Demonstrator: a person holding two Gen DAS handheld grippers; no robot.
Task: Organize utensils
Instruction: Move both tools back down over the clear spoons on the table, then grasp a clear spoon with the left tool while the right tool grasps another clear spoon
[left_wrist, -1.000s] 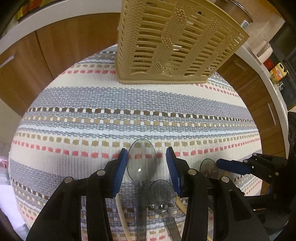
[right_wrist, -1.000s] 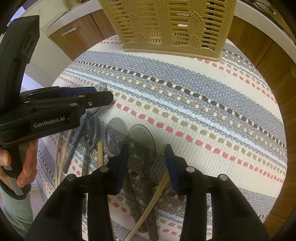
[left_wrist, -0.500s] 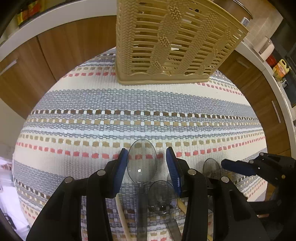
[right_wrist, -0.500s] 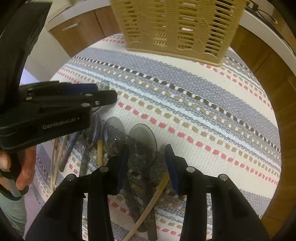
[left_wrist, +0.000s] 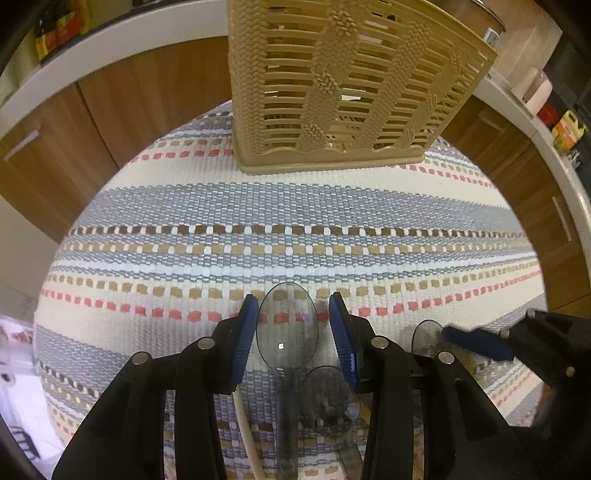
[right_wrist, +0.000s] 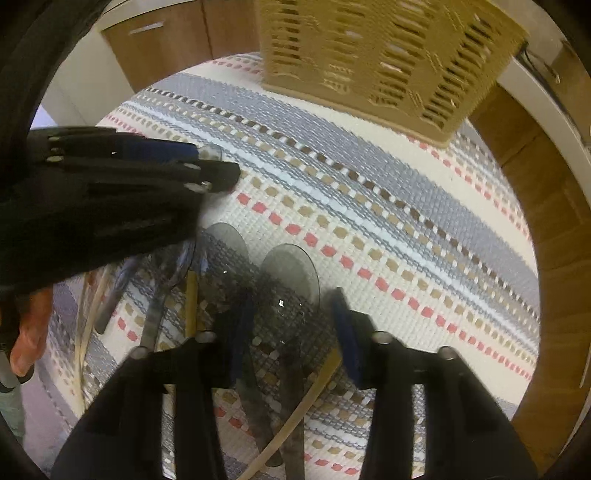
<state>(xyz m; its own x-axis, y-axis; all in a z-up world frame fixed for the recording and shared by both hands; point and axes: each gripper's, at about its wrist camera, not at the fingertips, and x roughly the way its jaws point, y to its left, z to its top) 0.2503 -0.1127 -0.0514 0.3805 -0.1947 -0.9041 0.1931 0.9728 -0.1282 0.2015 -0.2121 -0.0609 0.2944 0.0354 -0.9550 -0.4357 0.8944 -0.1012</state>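
Several clear smoky plastic spoons lie side by side on a striped woven mat (left_wrist: 295, 221). My left gripper (left_wrist: 293, 336) is open with its blue pads on either side of one spoon's bowl (left_wrist: 287, 326), not pressing it. My right gripper (right_wrist: 291, 317) is open around another spoon's bowl (right_wrist: 290, 271), further right in the row. A tan slatted plastic basket (left_wrist: 343, 85) stands at the mat's far edge; it also shows in the right wrist view (right_wrist: 388, 55). More spoons (right_wrist: 225, 247) and pale sticks (right_wrist: 190, 299) lie between the two grippers.
Wooden cabinet fronts (left_wrist: 140, 88) and a white counter edge (left_wrist: 546, 147) curve round behind the mat. Bottles (left_wrist: 567, 129) stand on the counter at far right. A hand (right_wrist: 29, 332) holds the left gripper's handle.
Both grippers have tilted and shifted slightly, so the basket sits lower and larger in view. The right view is now blurred by motion. The jaws' openings look the same.
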